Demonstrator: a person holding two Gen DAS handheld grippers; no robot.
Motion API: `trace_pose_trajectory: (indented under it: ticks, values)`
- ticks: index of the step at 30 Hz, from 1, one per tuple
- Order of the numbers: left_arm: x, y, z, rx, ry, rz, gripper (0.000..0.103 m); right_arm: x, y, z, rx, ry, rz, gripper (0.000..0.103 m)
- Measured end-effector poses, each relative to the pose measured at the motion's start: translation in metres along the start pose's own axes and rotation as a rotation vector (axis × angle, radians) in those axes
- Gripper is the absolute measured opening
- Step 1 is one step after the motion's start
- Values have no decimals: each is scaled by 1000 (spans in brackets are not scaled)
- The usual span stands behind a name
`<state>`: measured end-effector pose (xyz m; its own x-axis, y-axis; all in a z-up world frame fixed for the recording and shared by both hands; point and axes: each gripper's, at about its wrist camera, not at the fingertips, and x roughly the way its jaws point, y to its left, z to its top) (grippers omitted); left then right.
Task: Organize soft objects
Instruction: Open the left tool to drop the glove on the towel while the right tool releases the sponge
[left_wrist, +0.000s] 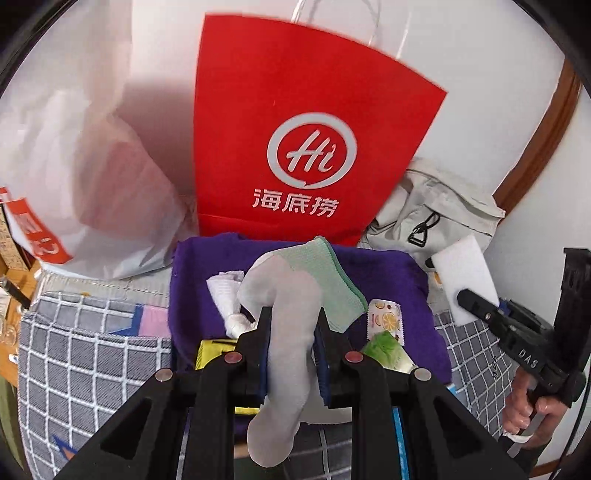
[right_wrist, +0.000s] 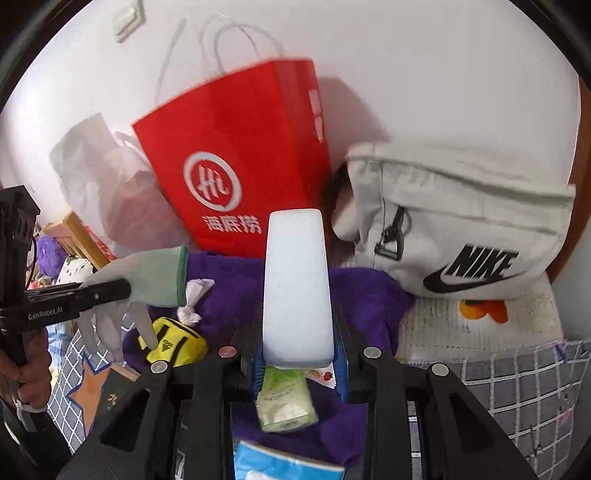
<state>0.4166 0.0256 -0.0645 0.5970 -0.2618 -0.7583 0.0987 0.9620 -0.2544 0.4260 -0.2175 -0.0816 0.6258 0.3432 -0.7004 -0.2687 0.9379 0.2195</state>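
Grey checked bedspread (left_wrist: 92, 362) carries a purple fleece cloth (left_wrist: 388, 280) strewn with small items. Left gripper (left_wrist: 291, 332) jaws pinch a limp grey knit glove with green cuff (left_wrist: 291, 295); right gripper (right_wrist: 297, 343) jaws pinch a white foam sponge block (right_wrist: 295, 288). Both hang above the cloth.

Risk: glove fingers dangle and could snag the yellow pouch (right_wrist: 177, 345); sponge is held near its base and may tip.

Right view alone shows the Nike logo on the pale canvas bag (right_wrist: 461, 229); the red paper bag (left_wrist: 295, 147) sits behind in both.
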Motion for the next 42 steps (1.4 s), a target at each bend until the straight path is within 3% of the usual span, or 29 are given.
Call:
trace_pose_trajectory:
  ticks: [13,27,31,33,34,42]
  values:
    - [53,18,2,-39,65,-25,19,66,-22,-18,20,169,-9,30]
    - [79,25,3,-58,128,-13,23,88,-26,-22,23,205,-43,32]
    - [80,27,4,-68,141,-16,38,88,-21,-21,9,197,-36,44]
    - [75,27,5,-66,124,-16,49,83,-18,-20,-5,190,-34,59]
    - [73,27,5,-66,117,-15,54,80,-15,-19,-21,185,-37,61]
    - [48,21,7,-66,71,-7,54,53,-8,-7,-14,122,-56,62]
